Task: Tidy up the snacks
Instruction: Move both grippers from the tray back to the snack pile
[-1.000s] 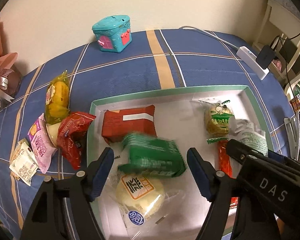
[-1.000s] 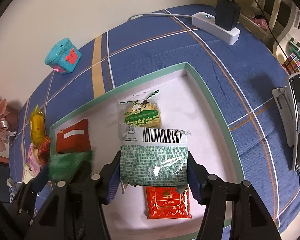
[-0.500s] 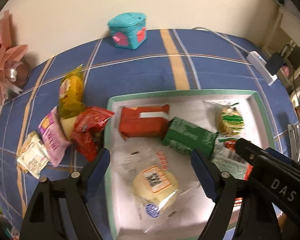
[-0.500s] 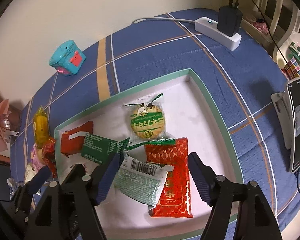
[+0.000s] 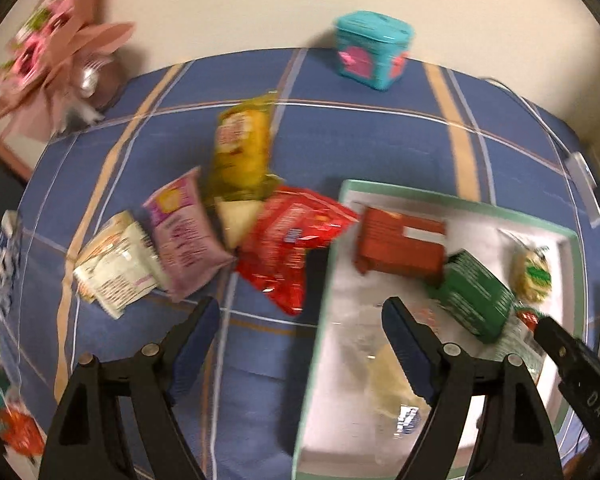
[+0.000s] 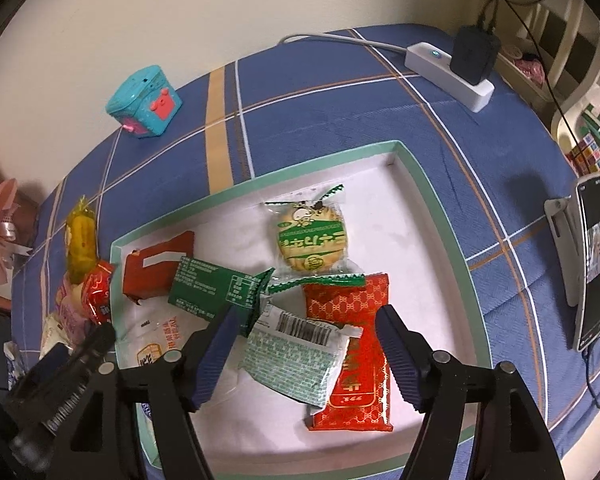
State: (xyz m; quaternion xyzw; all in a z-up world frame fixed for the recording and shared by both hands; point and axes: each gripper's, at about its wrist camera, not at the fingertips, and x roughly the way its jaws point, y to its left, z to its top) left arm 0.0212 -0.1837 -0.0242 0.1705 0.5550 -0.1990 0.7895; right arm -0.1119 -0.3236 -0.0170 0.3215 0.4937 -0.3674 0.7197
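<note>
Both grippers dropped their packs. L gripper [image 5: 300, 334] spread, swung off white green-rimmed tray [image 5: 452, 199]; R gripper [image 6: 306, 342] spread, empty. Next: crinkly red foil snack bag [image 5: 290, 240] beside tray.

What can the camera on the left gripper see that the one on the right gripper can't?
Only the left wrist view shows the whole pile outside the tray clearly: the white packet, the pink packet and the open left gripper.

Only the right wrist view shows the power strip, the phone on its stand, the long red packet and the open right gripper.

Both show the teal box, the tray, the dark green packet and the round cracker.
</note>
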